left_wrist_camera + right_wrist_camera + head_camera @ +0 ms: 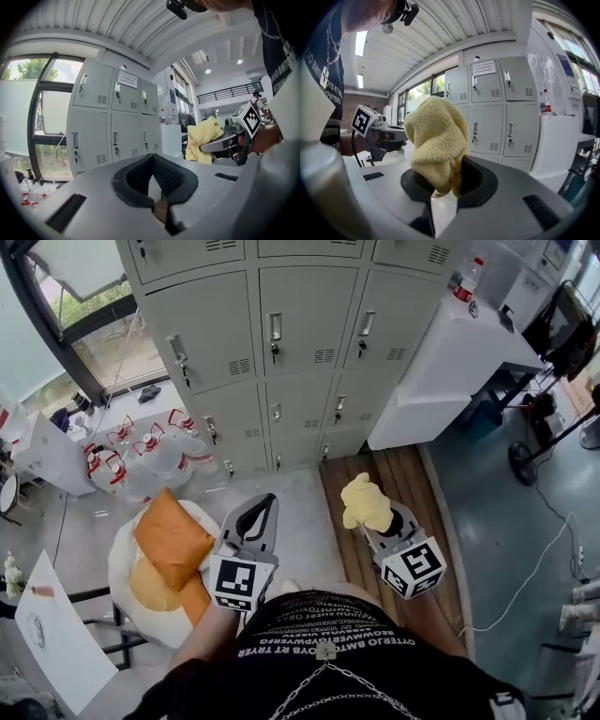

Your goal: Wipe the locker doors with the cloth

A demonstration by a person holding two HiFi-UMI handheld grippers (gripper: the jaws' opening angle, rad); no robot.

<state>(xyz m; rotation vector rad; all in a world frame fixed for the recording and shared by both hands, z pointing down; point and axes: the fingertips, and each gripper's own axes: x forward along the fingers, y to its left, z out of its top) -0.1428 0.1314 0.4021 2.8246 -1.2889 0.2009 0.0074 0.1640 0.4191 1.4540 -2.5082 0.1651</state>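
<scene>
Cloth (435,140) sits bunched in the clamped right tongs (440,190), with the locker doors (300,343) straight ahead and well apart, while the left tongs (265,502) are closed on nothing.

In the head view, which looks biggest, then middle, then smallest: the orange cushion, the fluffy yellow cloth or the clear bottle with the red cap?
1. orange cushion: largest.
2. fluffy yellow cloth: smaller, though it is nearest the camera.
3. clear bottle with the red cap: smallest, but it stands farthest away.

Lockers (281,362) ahead, counter (441,371) at their right, bottle (466,279) on it, jugs (155,460) at their left
</scene>
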